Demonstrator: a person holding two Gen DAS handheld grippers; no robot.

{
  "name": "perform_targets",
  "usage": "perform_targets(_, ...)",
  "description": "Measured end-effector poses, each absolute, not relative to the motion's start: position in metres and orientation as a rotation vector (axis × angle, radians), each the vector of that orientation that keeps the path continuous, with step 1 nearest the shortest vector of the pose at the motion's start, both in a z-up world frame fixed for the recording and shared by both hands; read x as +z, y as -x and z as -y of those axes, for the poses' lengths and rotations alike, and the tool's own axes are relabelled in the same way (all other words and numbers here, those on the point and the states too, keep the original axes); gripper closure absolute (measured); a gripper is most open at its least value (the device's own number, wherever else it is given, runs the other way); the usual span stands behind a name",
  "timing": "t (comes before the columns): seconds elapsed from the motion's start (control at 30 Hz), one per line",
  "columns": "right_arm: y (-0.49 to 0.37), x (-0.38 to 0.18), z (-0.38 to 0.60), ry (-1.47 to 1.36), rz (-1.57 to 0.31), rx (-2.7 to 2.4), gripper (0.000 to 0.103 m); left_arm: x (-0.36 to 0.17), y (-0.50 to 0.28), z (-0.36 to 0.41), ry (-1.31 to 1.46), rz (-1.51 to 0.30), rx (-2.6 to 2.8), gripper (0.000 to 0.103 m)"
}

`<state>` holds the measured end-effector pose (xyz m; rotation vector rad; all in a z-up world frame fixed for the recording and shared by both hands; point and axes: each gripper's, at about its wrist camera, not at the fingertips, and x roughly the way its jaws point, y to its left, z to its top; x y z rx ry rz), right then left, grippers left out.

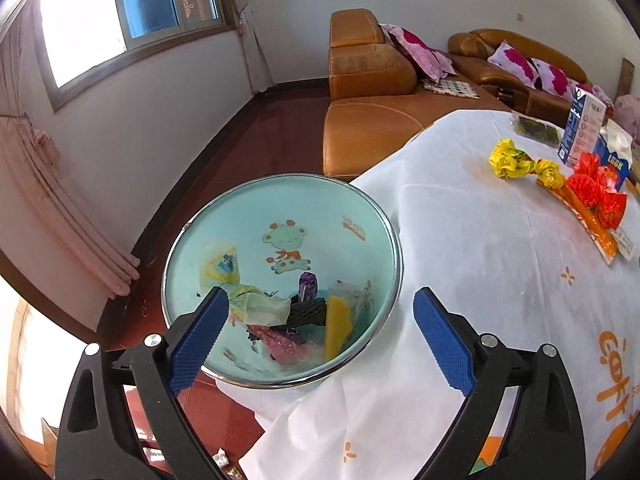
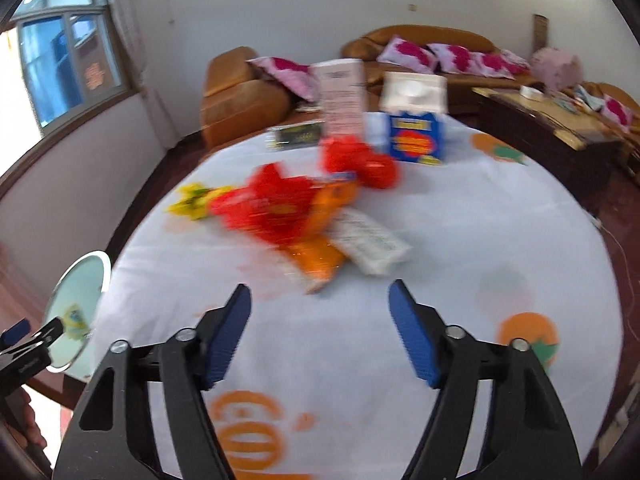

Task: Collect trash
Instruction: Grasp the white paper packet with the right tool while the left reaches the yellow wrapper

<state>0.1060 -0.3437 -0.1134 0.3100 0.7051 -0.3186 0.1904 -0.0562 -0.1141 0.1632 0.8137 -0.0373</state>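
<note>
crinkly wrappers [image 2: 280,208]: red, yellow, orange foil and plastic heaped mid-bench [image 2: 460,240]; light, soft, slippery
hold: pinch a bunched fold, not a flat face
bin [image 1: 394,236]: beside the bench edge, already holding scraps
left gripper [image 1: 320,316]: wide, empty, over the bin
right gripper [image 2: 320,304]: partly spread, empty, near the heap

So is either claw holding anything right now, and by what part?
Nothing is held. The left claw is open over the trash bin; the right claw is open above the tablecloth.

Left tool [image 1: 320,312] jaws spread wide, empty, right tool [image 2: 320,300] parted, empty
</note>
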Motion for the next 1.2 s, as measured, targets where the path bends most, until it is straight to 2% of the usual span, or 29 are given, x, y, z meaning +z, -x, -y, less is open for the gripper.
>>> perform_targets(0.3,-0.134,-0.128,0.405,-0.304,-0.790,-0.331,0.045,-0.118,-0.193,0.075,-0.198,-0.837,-0.059,0.011)
perform_targets(0.57,-0.173,-0.144,0.394,-0.151,-0.877,-0.213,0.047,-0.115,-0.201,0.081,-0.213,-0.839,-0.043,0.011)
perform_targets(0.63,-0.179,-0.149,0.399,-0.163,-0.898,-0.183,0.062,-0.114,-0.203,0.086,-0.215,-0.837,-0.053,0.011)
perform_targets(0.67,-0.181,-0.150,0.399,-0.157,-0.906,-0.171,0.063,-0.113,-0.204,0.088,-0.213,-0.837,-0.060,0.011)
perform_targets(0.8,-0.176,-0.148,0.396,-0.111,-0.908,-0.153,0.081,-0.108,-0.217,0.102,-0.195,-0.832,-0.108,0.011)
perform_targets(1.2,-0.086,-0.113,0.427,-0.278,-0.794,-0.230,0.082,-0.089,-0.305,0.188,-0.067,-0.757,-0.317,0.012)
